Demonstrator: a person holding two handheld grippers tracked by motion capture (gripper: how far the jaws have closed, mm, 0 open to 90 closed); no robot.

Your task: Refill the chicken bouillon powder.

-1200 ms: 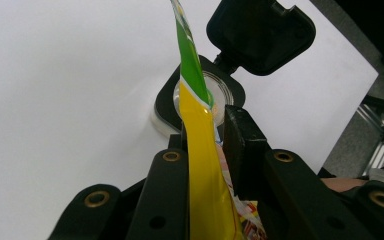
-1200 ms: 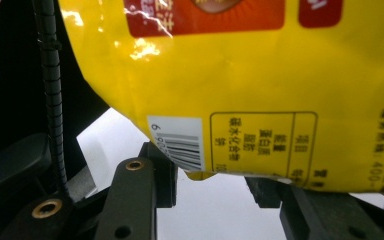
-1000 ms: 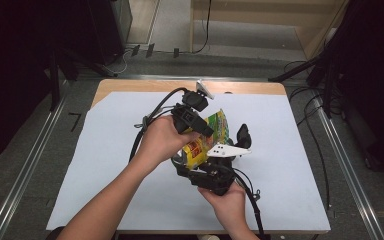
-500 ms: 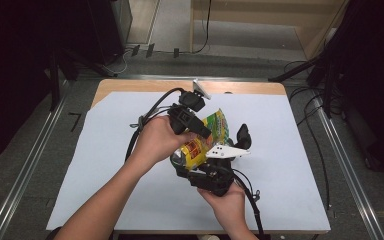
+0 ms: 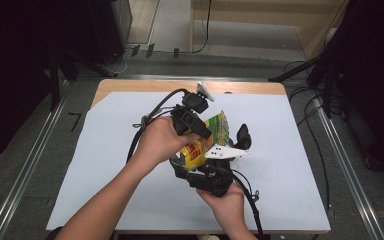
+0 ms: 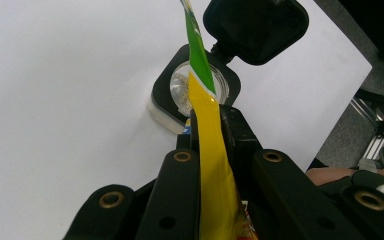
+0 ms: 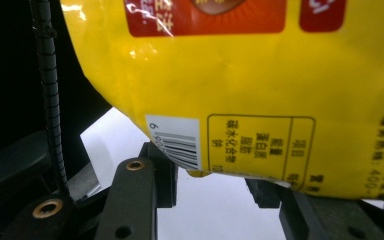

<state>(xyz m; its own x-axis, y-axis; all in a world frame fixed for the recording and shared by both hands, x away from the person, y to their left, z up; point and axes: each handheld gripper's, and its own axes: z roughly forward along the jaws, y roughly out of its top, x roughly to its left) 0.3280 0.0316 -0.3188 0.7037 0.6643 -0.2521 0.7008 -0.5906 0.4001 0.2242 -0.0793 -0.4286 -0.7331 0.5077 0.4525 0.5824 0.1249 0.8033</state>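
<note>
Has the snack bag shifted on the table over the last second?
No. In the high view the snack bag sits at the same spot relative to the table's far wooden edge, clamped by the left gripper.

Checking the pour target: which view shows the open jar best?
The left gripper view: the jar sits beyond the jaws, black lid flipped back, mouth visible behind the yellow bag. In the high view its lid pokes out past the bag. The right gripper view gives the bag's barcode side.
</note>
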